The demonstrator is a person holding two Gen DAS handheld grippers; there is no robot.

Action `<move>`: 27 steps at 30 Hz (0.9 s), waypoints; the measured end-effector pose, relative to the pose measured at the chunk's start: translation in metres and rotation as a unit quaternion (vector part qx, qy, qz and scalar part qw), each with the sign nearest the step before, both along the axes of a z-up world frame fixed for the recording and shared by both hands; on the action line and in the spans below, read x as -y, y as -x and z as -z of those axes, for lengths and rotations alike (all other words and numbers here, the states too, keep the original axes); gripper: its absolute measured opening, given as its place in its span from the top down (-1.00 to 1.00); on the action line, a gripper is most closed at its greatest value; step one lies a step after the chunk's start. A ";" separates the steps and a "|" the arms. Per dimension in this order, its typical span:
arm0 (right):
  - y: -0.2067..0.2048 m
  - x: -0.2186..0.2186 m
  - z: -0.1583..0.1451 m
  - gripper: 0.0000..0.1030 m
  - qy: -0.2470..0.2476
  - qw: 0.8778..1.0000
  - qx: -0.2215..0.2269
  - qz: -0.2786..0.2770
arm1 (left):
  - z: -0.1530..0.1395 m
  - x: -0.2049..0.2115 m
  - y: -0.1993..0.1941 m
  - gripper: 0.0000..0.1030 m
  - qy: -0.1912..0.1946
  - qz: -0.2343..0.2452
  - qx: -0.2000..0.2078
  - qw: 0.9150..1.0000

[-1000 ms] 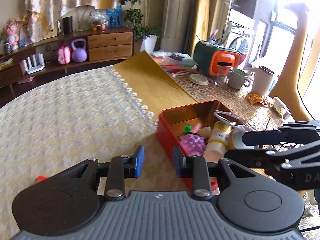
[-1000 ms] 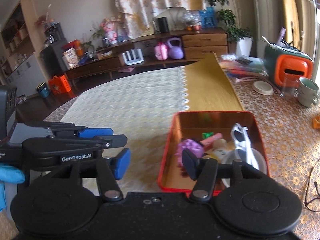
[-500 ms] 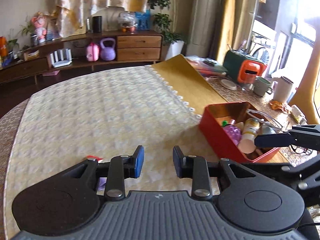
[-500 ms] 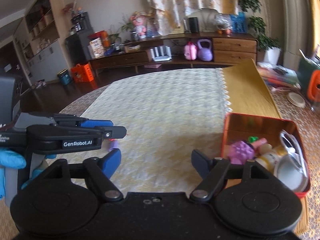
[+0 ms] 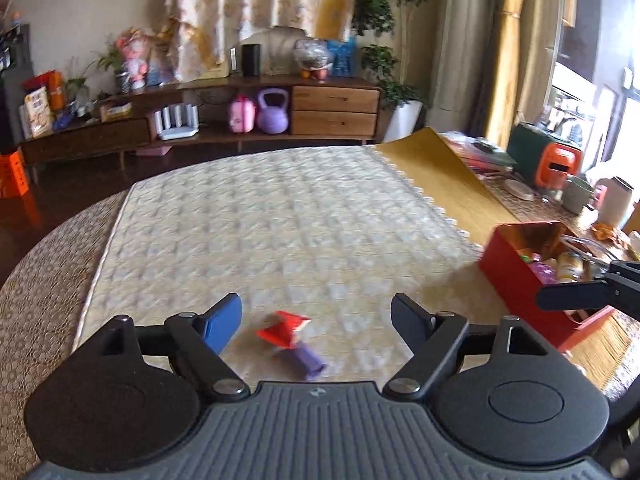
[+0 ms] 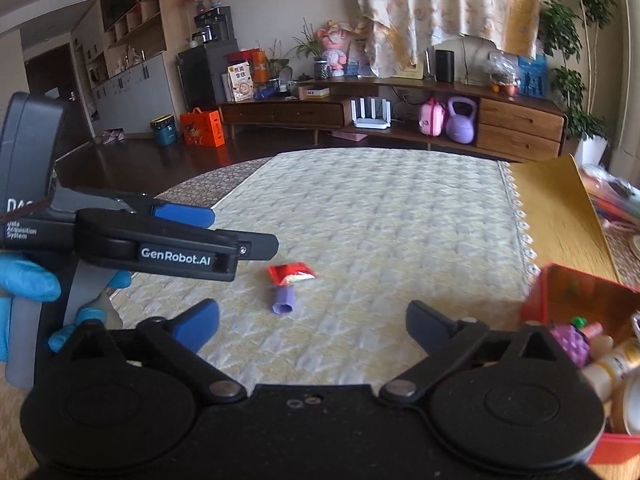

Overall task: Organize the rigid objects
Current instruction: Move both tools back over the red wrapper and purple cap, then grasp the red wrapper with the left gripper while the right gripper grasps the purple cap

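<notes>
Left tongs (image 5: 316, 320) hanging released, fingers spread wide, low over the cream cloth (image 5: 280, 216) on the counter. Lying just ahead between those fingers: a small red packet (image 5: 283, 332) touching a purple tube (image 5: 306, 360), both flat on the cloth. Right tongs (image 6: 312, 320) also gaping, grasping nothing, hovering nearer the red tin (image 6: 560, 296) sitting at the cloth's right edge. Resting inside the tin: a purple spiky ball (image 6: 570, 340), a pale bottle (image 6: 608, 364) and other small bits, too blurred for naming. Packet and tube well apart from the tin.
</notes>
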State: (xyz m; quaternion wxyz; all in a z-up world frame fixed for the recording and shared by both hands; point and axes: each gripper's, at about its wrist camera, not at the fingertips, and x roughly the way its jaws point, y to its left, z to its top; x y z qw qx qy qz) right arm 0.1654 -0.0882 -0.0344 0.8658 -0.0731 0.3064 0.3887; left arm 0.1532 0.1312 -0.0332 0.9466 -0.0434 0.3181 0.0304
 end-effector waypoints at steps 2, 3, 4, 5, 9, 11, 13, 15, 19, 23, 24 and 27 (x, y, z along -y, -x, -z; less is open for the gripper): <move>-0.002 -0.009 0.004 -0.99 0.001 1.000 0.003 -0.004 | 0.005 -0.011 -0.004 -0.59 0.004 -0.012 -0.006 1.000; -0.003 -0.013 0.006 -0.99 0.004 1.000 0.003 -0.004 | 0.008 -0.017 -0.005 -0.59 0.002 -0.018 -0.009 1.000; -0.005 -0.017 0.008 -0.99 0.006 1.000 0.004 -0.005 | 0.010 -0.022 -0.008 -0.59 0.000 -0.023 -0.012 1.000; -0.006 -0.021 0.010 -0.99 0.009 1.000 0.007 -0.007 | 0.013 -0.027 -0.010 -0.59 -0.002 -0.027 -0.014 1.000; -0.014 -0.037 0.019 -0.99 0.025 0.999 0.007 -0.019 | 0.025 -0.046 -0.023 -0.59 0.003 -0.036 -0.030 0.999; -0.017 -0.045 0.023 -0.99 0.036 0.999 0.009 -0.026 | 0.033 -0.055 -0.032 -0.59 0.015 -0.038 -0.044 0.998; -0.021 -0.054 0.028 -0.99 0.046 0.998 0.008 -0.032 | 0.042 -0.063 -0.040 -0.59 0.030 -0.042 -0.059 0.997; -0.025 -0.061 0.033 -0.99 0.052 0.998 0.003 -0.037 | 0.050 -0.068 -0.046 -0.59 0.044 -0.045 -0.068 0.996; -0.033 -0.076 0.042 -0.99 0.060 0.997 -0.009 -0.048 | 0.059 -0.065 -0.056 -0.59 0.042 -0.038 -0.070 0.996; -0.037 -0.086 0.052 -0.96 0.067 0.996 -0.019 -0.055 | 0.066 -0.058 -0.065 -0.59 0.045 -0.007 -0.071 0.996; -0.038 -0.087 0.054 -0.95 0.068 0.996 -0.022 -0.057 | 0.068 -0.056 -0.067 -0.59 0.046 0.004 -0.071 0.996; -0.038 -0.091 0.061 -0.92 0.074 0.995 -0.026 -0.058 | 0.075 -0.051 -0.074 -0.59 0.036 0.019 -0.076 0.996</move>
